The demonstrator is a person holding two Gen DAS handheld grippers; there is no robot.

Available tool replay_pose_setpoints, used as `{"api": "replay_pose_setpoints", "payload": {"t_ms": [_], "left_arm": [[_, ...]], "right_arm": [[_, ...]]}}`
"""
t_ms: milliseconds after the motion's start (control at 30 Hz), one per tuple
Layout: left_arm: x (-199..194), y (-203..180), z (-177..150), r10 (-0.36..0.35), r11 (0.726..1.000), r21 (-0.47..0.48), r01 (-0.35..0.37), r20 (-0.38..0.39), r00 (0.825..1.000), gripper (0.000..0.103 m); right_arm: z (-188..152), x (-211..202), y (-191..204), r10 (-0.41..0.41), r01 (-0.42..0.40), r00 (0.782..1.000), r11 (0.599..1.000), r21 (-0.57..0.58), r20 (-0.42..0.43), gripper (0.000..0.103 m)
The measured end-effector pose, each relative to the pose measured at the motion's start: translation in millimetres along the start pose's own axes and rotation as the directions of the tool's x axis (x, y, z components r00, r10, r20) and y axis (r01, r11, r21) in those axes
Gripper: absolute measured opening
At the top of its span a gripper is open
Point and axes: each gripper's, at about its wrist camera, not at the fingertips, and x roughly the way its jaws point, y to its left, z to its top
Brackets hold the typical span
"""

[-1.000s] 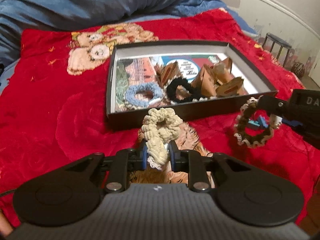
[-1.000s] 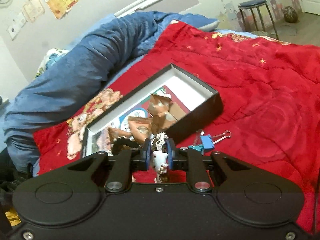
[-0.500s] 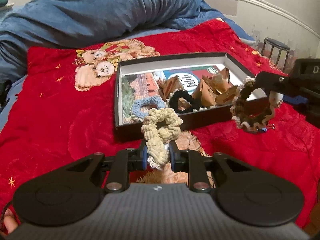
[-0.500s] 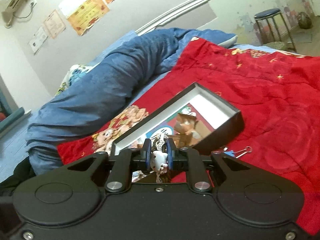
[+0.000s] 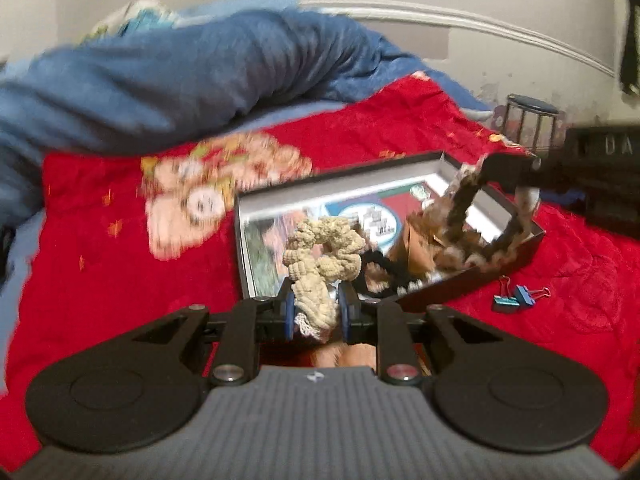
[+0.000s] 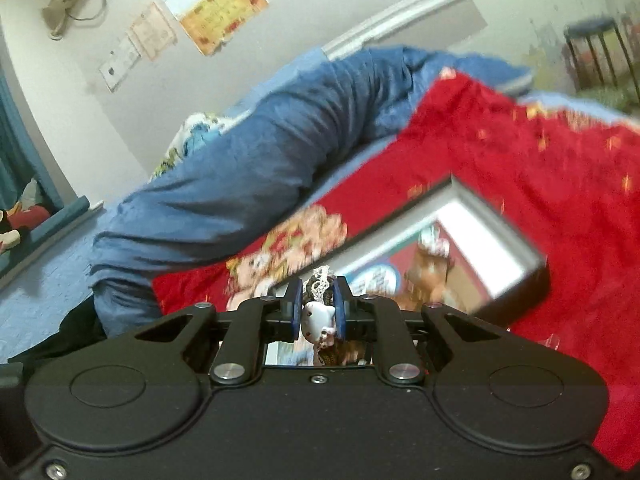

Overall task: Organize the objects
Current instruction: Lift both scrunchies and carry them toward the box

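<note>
Landmark: the shallow black box (image 5: 476, 284) lying open on the red blanket (image 5: 100, 288).

Left gripper (image 5: 316, 306): fingers clamped on the lower end of a cream scrunchie (image 5: 324, 248). The scrunchie's loop stands up above the pads, in front of the box's near-left corner, clear of the blanket.

Right gripper (image 6: 318, 308): fingers clenched on a brown scrunchie with pale lace trim (image 5: 472, 236) and a small white cat charm (image 6: 318, 316) wedged between the pads. Seen from the left wrist, that scrunchie hangs as an open ring from the fingertips over the box's right half; whether it touches anything inside, cannot tell — blurred.

Inside the box: printed picture lining, a black scrunchie (image 5: 380, 268) near the front wall, brown paper packets (image 5: 416, 248) toward the right end.

On the blanket just right of the box's near-right corner: two binder clips (image 5: 516, 298), touching each other.

Beyond the box: a teddy-bear print (image 5: 200, 196) on the blanket, then a rumpled blue duvet (image 5: 180, 80). A stool (image 5: 530, 120) stands past the bed, right of the box.
</note>
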Motion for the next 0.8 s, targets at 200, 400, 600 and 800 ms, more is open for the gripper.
{"api": "replay_pose_setpoints", "payload": {"t_ms": [200, 400, 600, 800], "left_arm": [[-7, 1, 4, -0.008, 0.986, 0.164, -0.007, 0.094, 0.996, 0.025], [-7, 6, 14, -0.037, 0.991, 0.132, 0.022, 0.115, 0.993, 0.025], [-1, 4, 30, -0.076, 0.991, 0.119, 0.059, 0.153, 0.985, 0.025], [0, 9, 45, -0.107, 0.994, 0.056, 0.097, 0.205, 0.973, 0.025]], "right_arm": [[21, -10, -8, -0.038, 0.036, 0.998, 0.999, 0.027, 0.054, 0.016], [31, -28, -17, -0.048, 0.044, 0.995, 0.998, 0.043, 0.086, 0.016], [35, -34, -19, -0.068, 0.063, 0.995, 0.995, 0.075, 0.066, 0.016], [55, -37, 5, -0.104, 0.107, 0.993, 0.993, -0.051, 0.049, 0.016]]}}
